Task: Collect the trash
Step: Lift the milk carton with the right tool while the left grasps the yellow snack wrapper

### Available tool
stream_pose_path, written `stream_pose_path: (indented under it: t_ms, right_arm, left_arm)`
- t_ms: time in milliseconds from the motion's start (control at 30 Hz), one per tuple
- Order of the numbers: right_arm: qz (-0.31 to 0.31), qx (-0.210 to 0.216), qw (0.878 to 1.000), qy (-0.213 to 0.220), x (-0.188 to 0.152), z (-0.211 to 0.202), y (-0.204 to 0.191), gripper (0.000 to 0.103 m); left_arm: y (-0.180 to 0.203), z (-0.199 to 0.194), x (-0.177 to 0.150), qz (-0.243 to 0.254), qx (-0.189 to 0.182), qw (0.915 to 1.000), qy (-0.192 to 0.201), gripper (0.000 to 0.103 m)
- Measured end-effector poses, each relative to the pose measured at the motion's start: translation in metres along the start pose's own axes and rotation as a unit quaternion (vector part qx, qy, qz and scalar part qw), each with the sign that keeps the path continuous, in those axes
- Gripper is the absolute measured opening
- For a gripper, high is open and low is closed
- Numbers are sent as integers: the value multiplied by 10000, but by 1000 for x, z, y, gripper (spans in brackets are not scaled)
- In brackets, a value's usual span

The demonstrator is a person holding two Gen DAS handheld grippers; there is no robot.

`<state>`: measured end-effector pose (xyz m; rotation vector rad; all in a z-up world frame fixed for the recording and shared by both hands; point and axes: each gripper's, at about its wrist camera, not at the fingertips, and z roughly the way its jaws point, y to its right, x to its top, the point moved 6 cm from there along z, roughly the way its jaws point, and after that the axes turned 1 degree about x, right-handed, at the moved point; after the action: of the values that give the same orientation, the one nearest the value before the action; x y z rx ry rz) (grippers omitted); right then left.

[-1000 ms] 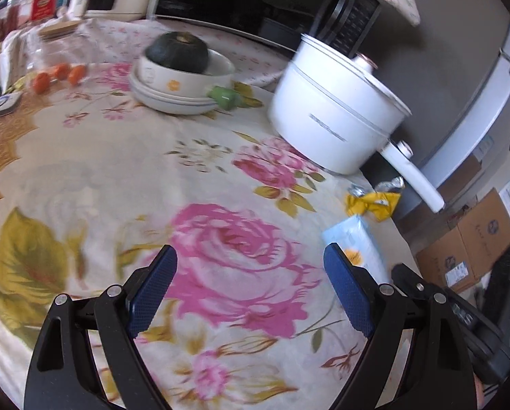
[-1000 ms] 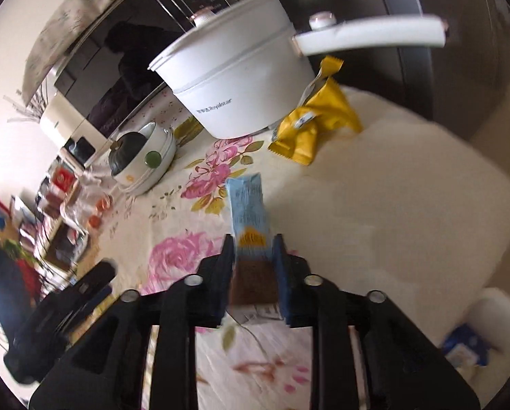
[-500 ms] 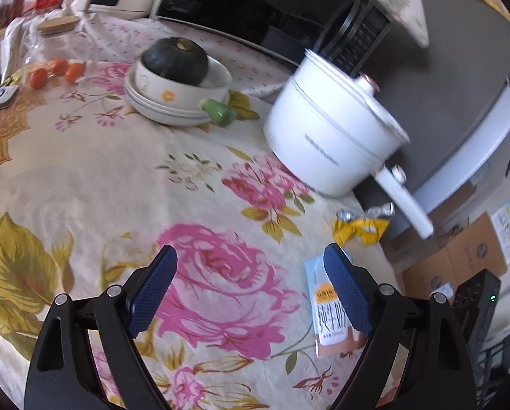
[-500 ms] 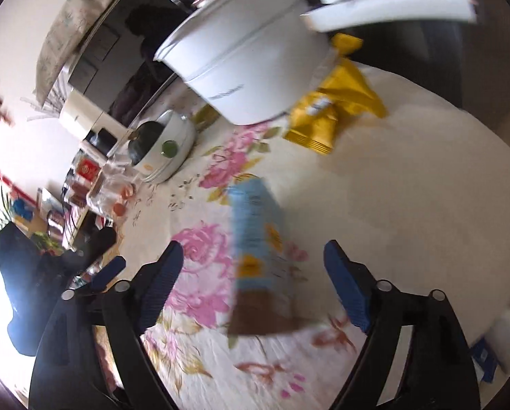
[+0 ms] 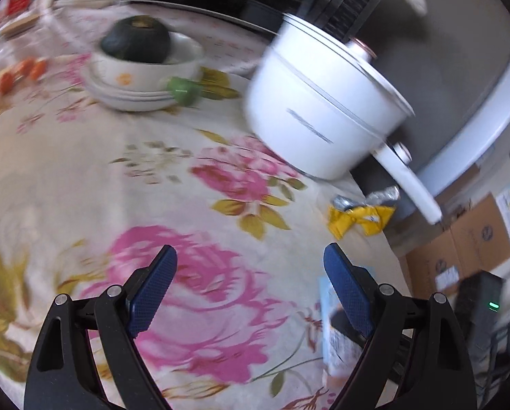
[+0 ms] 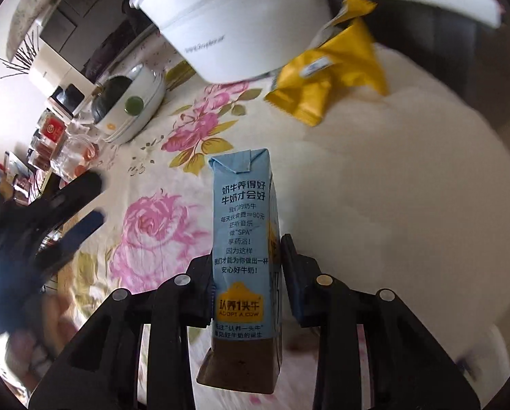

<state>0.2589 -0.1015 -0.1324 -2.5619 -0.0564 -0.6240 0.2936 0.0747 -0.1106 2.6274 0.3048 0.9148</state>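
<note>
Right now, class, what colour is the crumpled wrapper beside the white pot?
Yellow wrapper, clearest in the right wrist view.

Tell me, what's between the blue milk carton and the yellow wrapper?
Only flowery tablecloth, shown in the right wrist view. The blue milk carton sits in the right gripper; the crumpled yellow wrapper lies beyond.

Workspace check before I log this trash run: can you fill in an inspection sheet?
Surface: table under a floral cloth.
Job's things: blue milk carton held off the cloth in the right tongs; yellow wrapper lying beside the white pot.
Clutter: squash in a bowl on stacked plates, green cup, small orange items far left.
Grippers: left tongs open, empty, above the cloth; right shut on the carton.
Cables: nothing seen.
Surroundings: cardboard boxes on the floor, dark appliance behind the pot.
</note>
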Motion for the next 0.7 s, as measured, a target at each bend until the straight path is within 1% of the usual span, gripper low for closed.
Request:
stream_pose_path:
  t_ms: [33, 67, 133, 233, 300, 333, 367, 433, 467, 533, 633, 667, 700]
  right_arm:
    - [-29, -35, 10000, 85, 1, -9, 2, 30]
    - [-64, -84, 9997, 209, 1, -23, 5, 30]
    - [-66, -156, 9990, 424, 1, -45, 11, 30]
    - [126, -120, 9968, 779, -2, -81, 26, 30]
    - [294, -70, 9944, 1015, -5, -97, 37, 30]
    - [380, -32, 9932, 1099, -6, -101, 41, 31]
    - [518, 38, 9917, 1178, -6, -107, 48, 31]
    - [700, 162, 9893, 1274, -2, -116, 59, 31]
    - [720, 163, 9887, 1309, -1, -118, 62, 31]
    - [775, 166, 9871, 1392, 2, -124, 69, 31]
    - [879, 207, 9846, 1495, 7, -132, 78, 31]
    - [885, 194, 9842, 1523, 8, -134, 81, 31]
    - [905, 168, 9834, 1563, 8, -137, 83, 31]
  left_arm:
    - [7, 4, 0, 118, -38, 9999, -21, 85]
    - [21, 9, 0, 350, -81, 9994, -25, 85]
    - [37, 14, 1, 632, -68, 9980, 6, 85]
    - [66, 27, 5, 1118, -28, 9937, 63, 85]
    - [89, 35, 9, 1612, 152, 9866, 196, 85]
    - [104, 41, 9, 1934, 239, 9805, 249, 85]
    - [114, 46, 8, 2166, 273, 9756, 245, 85]
    - [128, 57, 6, 2463, 322, 9685, 194, 85]
    - [136, 66, 5, 2639, 418, 9635, 153, 85]
    - [145, 79, 3, 2816, 555, 9579, 88, 85]
    - [158, 100, 1, 3081, 630, 9493, 25, 85]
    - [161, 105, -1, 3168, 664, 9462, 21, 84]
    - [164, 112, -1, 3270, 732, 9422, 21, 78]
